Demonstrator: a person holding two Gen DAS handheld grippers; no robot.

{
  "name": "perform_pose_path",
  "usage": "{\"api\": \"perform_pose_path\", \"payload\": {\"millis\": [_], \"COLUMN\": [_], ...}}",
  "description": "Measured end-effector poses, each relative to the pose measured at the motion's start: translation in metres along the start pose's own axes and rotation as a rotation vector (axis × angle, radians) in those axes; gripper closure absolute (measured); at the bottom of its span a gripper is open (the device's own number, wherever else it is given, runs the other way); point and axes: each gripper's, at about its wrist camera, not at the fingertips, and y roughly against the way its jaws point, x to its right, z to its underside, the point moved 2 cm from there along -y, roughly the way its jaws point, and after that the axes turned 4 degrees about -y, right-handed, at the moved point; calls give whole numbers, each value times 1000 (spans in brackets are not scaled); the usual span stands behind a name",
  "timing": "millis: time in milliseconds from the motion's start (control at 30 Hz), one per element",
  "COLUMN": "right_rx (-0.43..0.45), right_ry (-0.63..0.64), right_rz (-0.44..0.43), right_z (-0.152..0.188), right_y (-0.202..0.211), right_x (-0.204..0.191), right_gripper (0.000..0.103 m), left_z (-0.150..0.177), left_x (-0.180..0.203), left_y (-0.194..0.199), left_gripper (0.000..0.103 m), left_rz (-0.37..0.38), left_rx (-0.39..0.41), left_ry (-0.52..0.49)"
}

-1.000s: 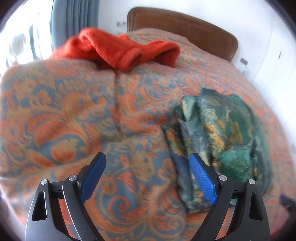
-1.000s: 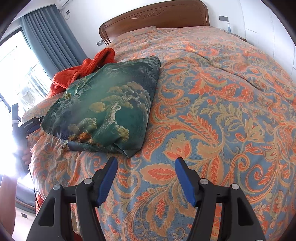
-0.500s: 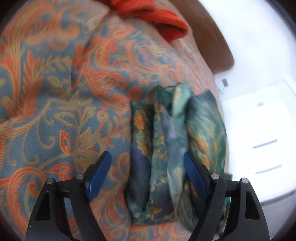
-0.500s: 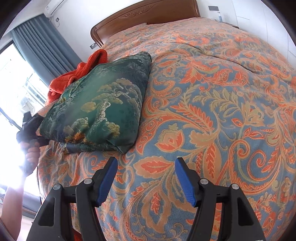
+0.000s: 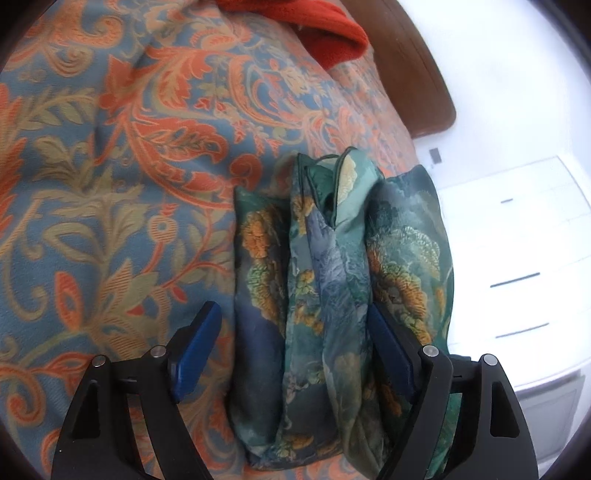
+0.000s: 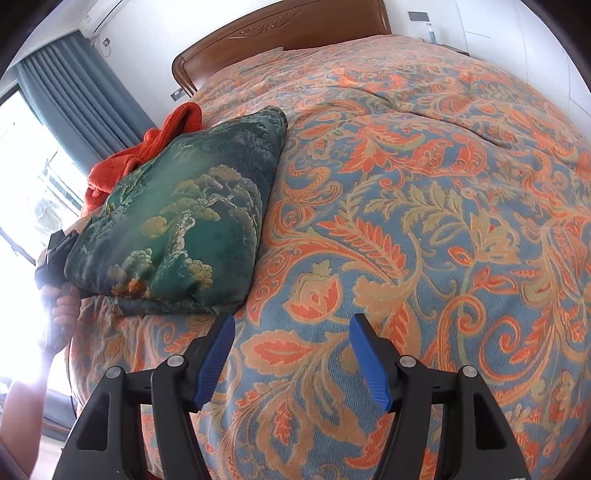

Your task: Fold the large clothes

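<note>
A folded green garment with tree and flower print [image 5: 325, 280] lies on the patterned bed [image 5: 110, 206]. In the left wrist view its stacked folded edges run between the two blue pads; my left gripper [image 5: 295, 332] is open and straddles that end of the bundle. In the right wrist view the same garment [image 6: 184, 221] lies at the bed's left edge, and the left gripper shows there as a dark shape at the garment's left end. My right gripper [image 6: 291, 354] is open and empty over the bedspread, right of the garment's near corner.
A crumpled orange-red garment [image 6: 147, 155] lies beyond the green one, toward the wooden headboard [image 6: 280, 33]. Blue curtains [image 6: 74, 99] and a bright window stand at the left. White drawers [image 5: 517, 258] stand past the bed's far side.
My left gripper has turned and moved in on the green garment until its open jaws straddle the folded edge. The right gripper has barely moved.
</note>
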Motion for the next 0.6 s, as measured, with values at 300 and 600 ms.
{"api": "perform_pose_path", "payload": {"millis": [300, 600], "right_rx": [-7, -195], "right_ry": [-149, -156], "right_rz": [-274, -405], "right_z": [-69, -102], "right_y": [-38, -138], "right_x": [8, -32], "right_gripper": [31, 16], "left_z": [-7, -5], "left_x": [-5, 0], "left_y": [-27, -62], "left_gripper": [19, 20], "left_rz": [15, 12], "left_rx": [-39, -90], "left_ry": [-23, -53]}}
